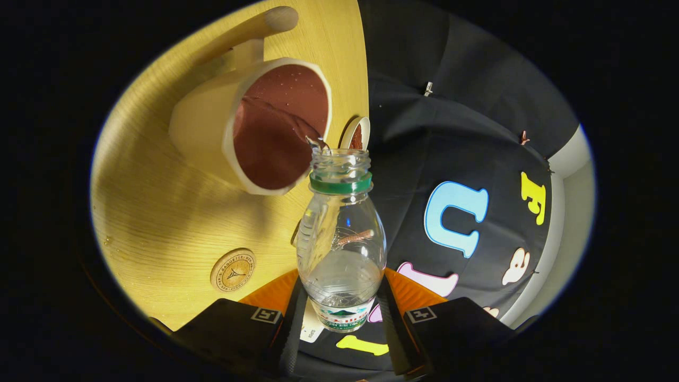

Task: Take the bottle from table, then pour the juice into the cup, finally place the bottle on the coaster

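My gripper (339, 313) is shut on a clear plastic bottle (340, 239) with a green neck ring, gripping its lower body between both fingers. The bottle is uncapped and tilted, its mouth (339, 156) at the rim of a cream cup (254, 127) with a reddish-brown inside. Clear liquid sits in the bottle and a little shows at its mouth by the cup's rim. The cup stands on a light wooden table (159, 212), just beyond the bottle. A small round wooden coaster (233, 270) lies on the table nearer the fingers, beside the bottle's base.
A wooden rod-like handle (249, 29) lies beyond the cup. A small round white-rimmed object (355, 133) sits at the table's edge past the bottle's mouth. The table edge runs behind the bottle, with the booth's black cloth wall beyond it.
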The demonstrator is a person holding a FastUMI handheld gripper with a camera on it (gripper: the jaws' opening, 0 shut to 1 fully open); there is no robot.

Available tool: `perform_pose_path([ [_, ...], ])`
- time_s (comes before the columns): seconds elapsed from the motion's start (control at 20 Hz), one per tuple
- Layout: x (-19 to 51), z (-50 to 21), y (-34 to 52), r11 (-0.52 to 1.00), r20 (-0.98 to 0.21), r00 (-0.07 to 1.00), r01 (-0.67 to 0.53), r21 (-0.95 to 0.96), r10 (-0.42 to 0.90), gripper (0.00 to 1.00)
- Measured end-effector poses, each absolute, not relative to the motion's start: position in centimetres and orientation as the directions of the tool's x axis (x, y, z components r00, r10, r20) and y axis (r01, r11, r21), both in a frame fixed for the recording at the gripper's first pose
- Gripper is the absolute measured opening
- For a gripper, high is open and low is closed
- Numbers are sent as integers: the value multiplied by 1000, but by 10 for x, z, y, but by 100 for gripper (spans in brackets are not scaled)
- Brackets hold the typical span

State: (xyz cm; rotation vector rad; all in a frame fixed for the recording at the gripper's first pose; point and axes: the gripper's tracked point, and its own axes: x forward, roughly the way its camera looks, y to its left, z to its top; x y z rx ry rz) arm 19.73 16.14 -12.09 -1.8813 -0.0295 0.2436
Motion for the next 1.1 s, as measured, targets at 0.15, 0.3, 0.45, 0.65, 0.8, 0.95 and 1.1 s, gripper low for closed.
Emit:
perform_pose_path([
  [0.15, 195, -121, 162, -340, -157, 975, -97, -935, 154, 70],
  [0.3, 196, -118, 159, -365, -157, 973, -86, -927, 169, 70],
  [0.45, 198, -115, 157, -379, -153, 973, -77, -922, 173, 70],
  [0.65, 200, -108, 158, -411, -151, 970, -60, -910, 191, 70],
  [0.8, 201, -105, 162, -436, -145, 967, -40, -899, 211, 70],
  [0.95, 203, -103, 164, -459, -142, 964, -23, -888, 227, 70],
  [1.1, 205, -101, 165, -473, -139, 962, -12, -881, 236, 70],
])
